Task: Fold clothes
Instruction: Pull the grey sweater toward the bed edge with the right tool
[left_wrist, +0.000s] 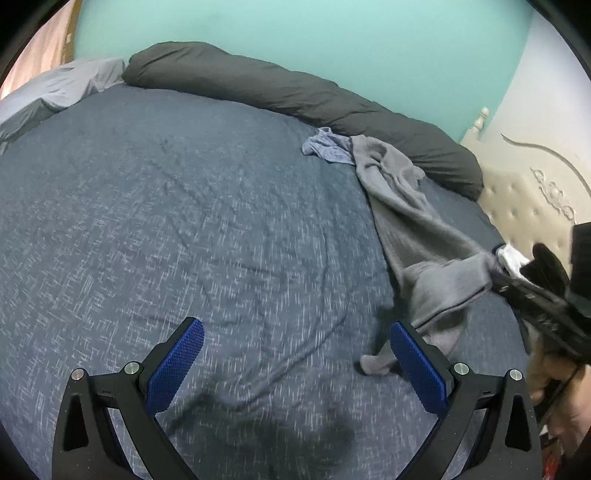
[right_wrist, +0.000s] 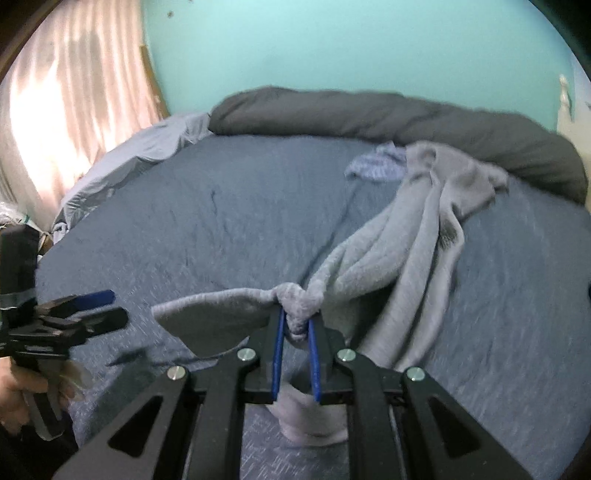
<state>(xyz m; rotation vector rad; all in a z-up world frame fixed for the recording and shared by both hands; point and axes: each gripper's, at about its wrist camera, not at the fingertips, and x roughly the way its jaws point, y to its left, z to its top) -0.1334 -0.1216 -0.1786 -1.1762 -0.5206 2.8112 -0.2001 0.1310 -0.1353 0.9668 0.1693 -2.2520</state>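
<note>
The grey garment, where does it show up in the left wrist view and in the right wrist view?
Left wrist view: grey garment at right of centre, trailing to the right gripper at the right edge.
Right wrist view: centre to upper right, bunched in the right gripper's blue pads.
Shared landmark: dark rolled duvet along the teal wall.

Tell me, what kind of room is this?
Most likely a bedroom. There is a big bed with a blue sheet, a padded headboard at one end, and a curtain over a window.
</note>
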